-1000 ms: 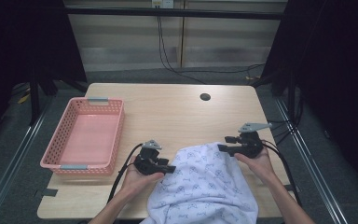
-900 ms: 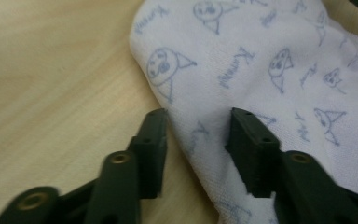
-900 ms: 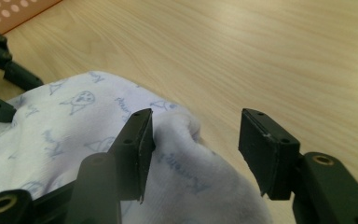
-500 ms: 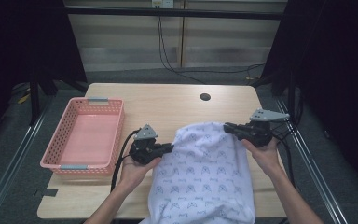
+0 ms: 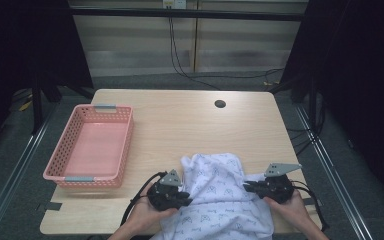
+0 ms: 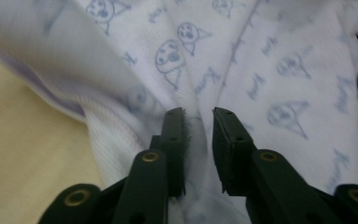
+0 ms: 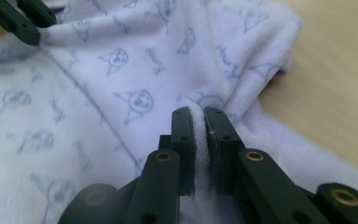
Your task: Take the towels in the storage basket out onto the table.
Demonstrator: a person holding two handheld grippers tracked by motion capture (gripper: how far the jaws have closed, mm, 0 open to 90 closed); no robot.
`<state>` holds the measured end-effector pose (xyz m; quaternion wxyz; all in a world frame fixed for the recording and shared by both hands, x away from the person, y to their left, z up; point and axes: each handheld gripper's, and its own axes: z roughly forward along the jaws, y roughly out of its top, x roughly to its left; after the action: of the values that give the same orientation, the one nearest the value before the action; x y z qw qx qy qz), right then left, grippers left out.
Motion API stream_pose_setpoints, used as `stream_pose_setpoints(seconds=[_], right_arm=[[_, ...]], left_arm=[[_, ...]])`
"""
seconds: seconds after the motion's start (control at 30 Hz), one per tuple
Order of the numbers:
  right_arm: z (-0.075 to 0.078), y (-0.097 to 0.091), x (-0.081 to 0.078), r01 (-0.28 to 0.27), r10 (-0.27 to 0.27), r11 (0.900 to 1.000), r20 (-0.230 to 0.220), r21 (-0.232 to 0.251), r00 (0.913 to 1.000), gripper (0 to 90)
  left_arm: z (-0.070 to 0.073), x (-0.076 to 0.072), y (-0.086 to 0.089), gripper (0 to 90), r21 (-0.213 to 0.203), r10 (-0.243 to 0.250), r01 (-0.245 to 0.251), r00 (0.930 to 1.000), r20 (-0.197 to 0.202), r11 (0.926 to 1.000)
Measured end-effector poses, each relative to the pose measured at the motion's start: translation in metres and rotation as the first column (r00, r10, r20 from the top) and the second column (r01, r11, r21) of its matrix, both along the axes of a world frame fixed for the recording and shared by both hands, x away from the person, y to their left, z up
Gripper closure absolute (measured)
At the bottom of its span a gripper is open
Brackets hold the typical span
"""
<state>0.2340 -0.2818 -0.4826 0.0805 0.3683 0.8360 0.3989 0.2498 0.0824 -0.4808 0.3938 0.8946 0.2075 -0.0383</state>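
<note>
1. At the left of the high view, a pink plastic basket (image 5: 89, 151) with a lattice wall stands on the light wooden table (image 5: 180, 125). It holds nothing and it is well apart from the cloth.
2. Near the lower centre of that view, the left gripper (image 5: 182, 199) lies in the person's left hand (image 5: 147, 216). Its tips are at the left edge of the white cotton cloth with a pale blue cartoon print (image 5: 219, 200).
3. In the left gripper view, the two black jaws stand a little apart, and a fold of the cloth (image 6: 242, 70) lies between them. The jaws have just been opening slightly. The left pad touches the fabric, but a narrow gap is seen at the right pad, so the grip looks loose.
4. The cloth lies crumpled in the lower centre of the high view, on the near part of the table, and it runs down to the bottom edge of the frame.
5. To the right of the cloth, the right gripper (image 5: 248, 188) is in the person's right hand (image 5: 292, 210), with a grey three-cornered plate on top.
6. In the right gripper view, the jaws are pressed on a raised fold of the cloth (image 7: 121, 70), which fills the narrow slot between the pads.
7. In the upper left of the right gripper view, the tip of the other gripper (image 7: 16, 16) lies on the cloth.
8. In the upper right part of the table, in the high view, there is a small dark round hole (image 5: 220, 104).
</note>
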Motion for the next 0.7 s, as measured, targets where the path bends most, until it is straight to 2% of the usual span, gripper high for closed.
stream_pose_setpoints(seconds=[0.07, 0.17, 0.23, 0.3, 0.37, 0.43, 0.47, 0.5, 0.57, 0.6, 0.67, 0.7], right_arm=[[-0.001, -0.002, -0.007, 0.0, 0.0, 1.0, -0.025, 0.009, 0.9997, 81.2], [-0.002, -0.002, -0.014, -0.032, 0.031, 0.9994, -0.044, -0.011, 0.9985, 76.9], [-0.001, -0.002, -0.016, -0.039, 0.039, 0.9992, -0.045, -0.001, 0.9982, 71.6], [0.009, -0.005, -0.015, -0.012, 0.013, 0.9995, -0.007, 0.029, 0.9999, 68.5], [0.02, -0.013, -0.008, 0.026, -0.029, 0.9955, 0.023, 0.091, 0.9993, 68.6], [0.028, -0.018, 0.004, 0.064, -0.07, 0.9945, 0.072, 0.083, 0.9949, 71.1], [0.029, -0.019, 0.012, 0.088, -0.094, 0.9926, 0.077, 0.084, 0.9926, 72.1], [0.028, -0.019, 0.022, 0.097, -0.104, 0.9909, 0.07, 0.092, 0.9921, 72.1], [0.022, -0.014, 0.035, 0.105, -0.11, 0.9908, 0.056, 0.085, 0.9923, 65.7], [0.017, -0.011, 0.042, 0.106, -0.11, 0.9901, 0.038, 0.093, 0.9933, 61.5], [0.008, -0.005, 0.054, 0.115, -0.116, 0.9903, 0.007, 0.078, 0.9933, 55.8], [0.004, -0.001, 0.058, 0.12, -0.12, 0.9902, -0.007, 0.071, 0.9927, 53.0]], left_arm=[[0.003, -0.001, 0.006, 68.6, -0.052, 0.006, -0.007, 0.9998, -0.021, 0.9986], [0.007, 0.011, 0.013, 66.8, -0.086, 0.066, -0.067, 0.9977, -0.017, 0.994], [0.009, 0.026, 0.018, 67.1, -0.115, 0.129, -0.13, 0.9916, -0.012, 0.9849], [0.008, 0.04, 0.017, 68.3, -0.119, 0.165, -0.164, 0.9863, -0.003, 0.9793], [0.005, 0.058, 0.014, 68.5, -0.125, 0.202, -0.204, 0.9791, -0.024, 0.971], [0.0, 0.071, 0.009, 69.2, -0.084, 0.241, -0.241, 0.9705, -0.005, 0.967], [-0.005, 0.077, 0.008, 68.7, -0.1, 0.256, -0.257, 0.9665, -0.022, 0.9614], [-0.008, 0.08, 0.008, 65.3, -0.111, 0.254, -0.259, 0.9657, -0.052, 0.9596], [-0.011, 0.082, 0.005, 59.0, -0.122, 0.235, -0.243, 0.9691, -0.074, 0.9622], [-0.012, 0.081, 0.002, 56.3, -0.097, 0.239, -0.244, 0.9694, -0.056, 0.965], [-0.014, 0.081, -0.002, 52.1, -0.084, 0.22, -0.224, 0.9742, -0.049, 0.971], [-0.015, 0.08, -0.005, 51.4, -0.066, 0.229, -0.231, 0.9725, -0.044, 0.9706]])
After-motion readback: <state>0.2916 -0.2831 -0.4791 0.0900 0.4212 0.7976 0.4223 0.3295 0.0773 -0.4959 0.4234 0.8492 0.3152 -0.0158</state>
